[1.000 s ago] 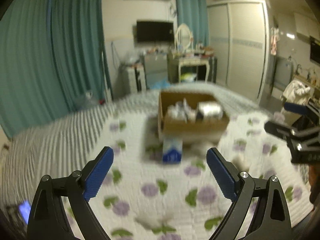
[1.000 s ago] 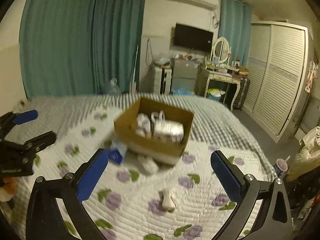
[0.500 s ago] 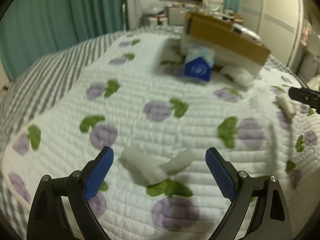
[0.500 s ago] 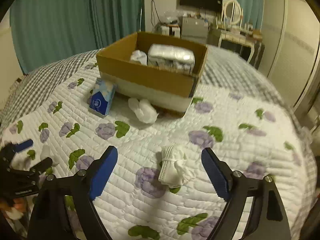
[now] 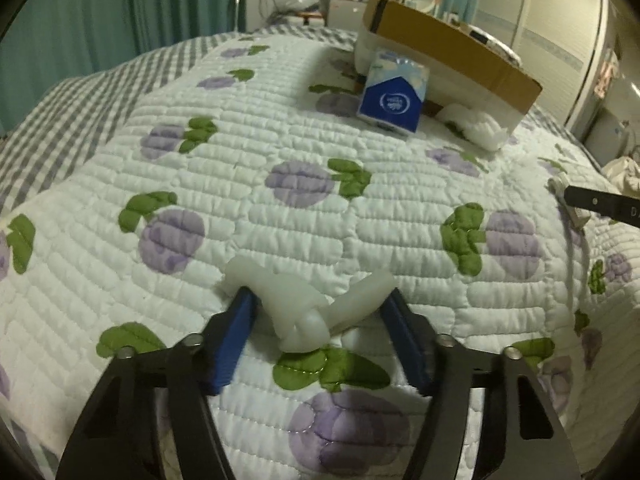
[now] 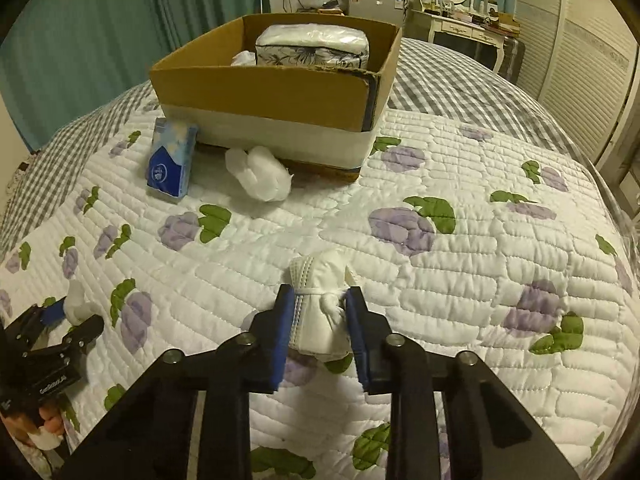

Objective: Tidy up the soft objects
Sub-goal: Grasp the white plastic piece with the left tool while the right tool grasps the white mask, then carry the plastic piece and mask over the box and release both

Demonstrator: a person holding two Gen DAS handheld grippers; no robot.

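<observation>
My left gripper [image 5: 318, 302] is shut on a knotted white plastic bag [image 5: 304, 308] lying on the flowered quilt [image 5: 280, 152]. My right gripper [image 6: 320, 300] is shut on a rolled white cloth bundle [image 6: 320, 312] tied with a band, resting on the quilt. A cardboard box [image 6: 276, 92] stands further back on the bed and holds a wrapped white pack [image 6: 312, 46]. A blue tissue pack [image 6: 172, 166] and a crumpled white bag [image 6: 260, 174] lie in front of the box. The left gripper also shows in the right wrist view [image 6: 60, 316], at the lower left.
The bed's grey checked blanket [image 6: 460, 76] lies behind the box. Teal curtains [image 6: 100, 32] hang at the left. A dressing table [image 6: 460, 28] and a white wardrobe [image 6: 580, 60] stand beyond the bed. The bed edge drops off at the right.
Both grippers came down to the quilt and closed, the left on the knotted plastic bag, the right on the rolled cloth bundle.
</observation>
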